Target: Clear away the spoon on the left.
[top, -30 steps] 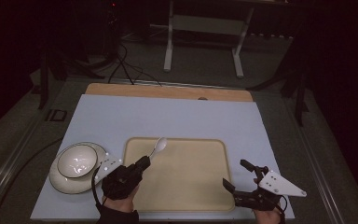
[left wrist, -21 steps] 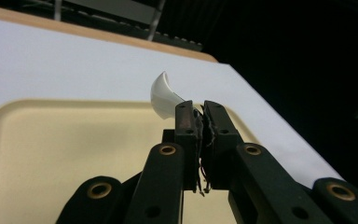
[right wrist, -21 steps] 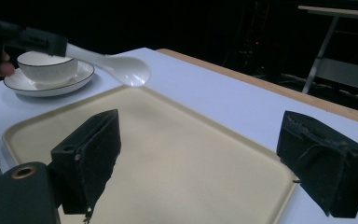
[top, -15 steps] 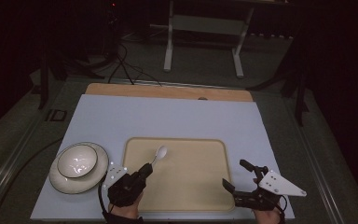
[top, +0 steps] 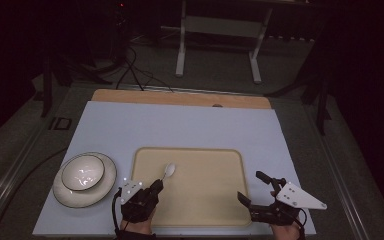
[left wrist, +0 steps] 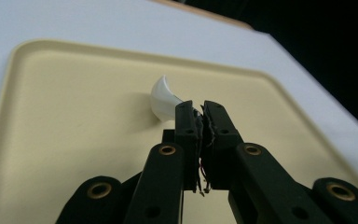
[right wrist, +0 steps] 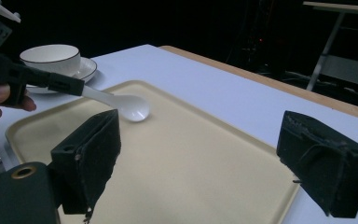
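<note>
Left gripper (top: 156,186) jaws clamped on handle of white spoon (top: 169,170); spoon bowl resting on beige tray (top: 210,200), toward its near-left corner. Right gripper (top: 252,189) jaws spread wide, holding nothing, at tray's near-right corner. Tray on pale blue table (top: 180,125); bowl (top: 83,171) on plate (top: 65,189) near table's left edge. Room dark. Spoon glossy, short, curved.

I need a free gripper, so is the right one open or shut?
Open: the right gripper holds nothing, its jaws spread wide above the tray.
</note>
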Available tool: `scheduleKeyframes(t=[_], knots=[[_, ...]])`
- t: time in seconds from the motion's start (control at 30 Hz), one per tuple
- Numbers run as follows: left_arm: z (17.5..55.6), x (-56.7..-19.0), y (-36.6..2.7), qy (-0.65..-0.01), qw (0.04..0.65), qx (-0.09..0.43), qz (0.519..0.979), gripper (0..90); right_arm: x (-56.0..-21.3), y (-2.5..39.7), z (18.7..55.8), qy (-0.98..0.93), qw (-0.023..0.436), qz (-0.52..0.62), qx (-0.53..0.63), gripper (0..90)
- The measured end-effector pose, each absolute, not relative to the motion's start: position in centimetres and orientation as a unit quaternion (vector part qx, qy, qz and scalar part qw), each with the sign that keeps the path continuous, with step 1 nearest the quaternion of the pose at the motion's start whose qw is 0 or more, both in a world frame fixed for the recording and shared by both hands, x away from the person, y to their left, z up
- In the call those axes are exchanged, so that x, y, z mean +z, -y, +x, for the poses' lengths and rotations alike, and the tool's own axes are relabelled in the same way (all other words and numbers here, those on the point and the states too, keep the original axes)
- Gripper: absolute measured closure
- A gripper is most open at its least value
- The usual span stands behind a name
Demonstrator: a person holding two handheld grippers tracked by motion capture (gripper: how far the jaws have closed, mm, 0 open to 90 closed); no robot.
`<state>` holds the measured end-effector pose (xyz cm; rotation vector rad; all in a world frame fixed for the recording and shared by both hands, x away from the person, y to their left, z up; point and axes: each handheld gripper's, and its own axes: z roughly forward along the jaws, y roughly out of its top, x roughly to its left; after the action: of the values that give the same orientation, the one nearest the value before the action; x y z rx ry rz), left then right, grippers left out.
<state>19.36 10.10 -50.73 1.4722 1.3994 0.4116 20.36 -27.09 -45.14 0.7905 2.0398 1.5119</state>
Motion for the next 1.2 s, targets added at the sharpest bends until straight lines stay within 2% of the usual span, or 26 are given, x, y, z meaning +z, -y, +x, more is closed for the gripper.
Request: scheduleKeyframes(t=[0.1, 0.3, 0.77, 0.9, 1.2], knots=[[19.2, -51.2, -10.3, -0.595, 0.508, 0.163, 0.601, 86.0, -45.2, 27.0, 20.4, -0.746, 0.24, 0.288, 0.55, 13.7], [18.8, -51.3, -10.1, -0.601, 0.496, 0.166, 0.604, 85.7, -45.2, 27.0, 20.4, -0.746, 0.241, 0.289, 0.549, 13.6], [18.5, -53.1, -10.1, -0.635, 0.456, 0.13, 0.609, 83.7, -45.2, 27.0, 20.4, -0.748, 0.24, 0.288, 0.547, 13.8], [18.7, -53.8, -10.1, -0.644, 0.441, 0.119, 0.614, 79.5, -45.2, 26.9, 20.3, -0.749, 0.239, 0.286, 0.547, 13.9], [19.0, -54.6, -10.0, -0.649, 0.423, 0.113, 0.622, 77.2, -45.2, 26.9, 20.3, -0.749, 0.241, 0.284, 0.548, 14.0]])
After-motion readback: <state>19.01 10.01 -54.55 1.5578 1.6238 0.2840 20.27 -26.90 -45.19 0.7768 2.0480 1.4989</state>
